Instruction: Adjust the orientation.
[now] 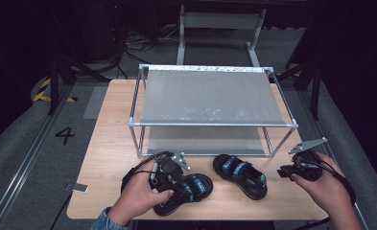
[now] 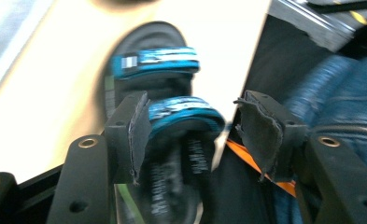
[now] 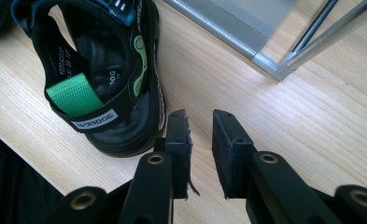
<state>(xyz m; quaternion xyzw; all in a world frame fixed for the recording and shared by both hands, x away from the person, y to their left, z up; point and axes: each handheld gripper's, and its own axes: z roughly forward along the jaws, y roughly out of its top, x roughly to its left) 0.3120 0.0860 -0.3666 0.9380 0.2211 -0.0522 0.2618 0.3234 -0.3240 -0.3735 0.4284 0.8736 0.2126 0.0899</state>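
Note:
Two black sandals with blue straps lie on the wooden table (image 1: 114, 143) near its front edge. The left sandal (image 1: 193, 188) (image 2: 155, 60) sits at the front, and my left gripper (image 1: 175, 188) (image 2: 196, 109) straddles its heel end. Those jaws stand wide; the left pad (image 2: 138, 133) is at the blue strap, while the right pad is off the sandal. The right sandal (image 1: 241, 175) (image 3: 102, 70) has a green heel tab. My right gripper (image 1: 284, 171) (image 3: 201, 116) hovers just right of it, its jaws a narrow gap apart with bare wood between.
A two-shelf metal rack (image 1: 210, 96) (image 3: 265, 60) with grey shelves stands behind the sandals. A small grey tag (image 1: 80, 188) lies at the table's front left corner. Bare wood shows left of the rack and between the sandals.

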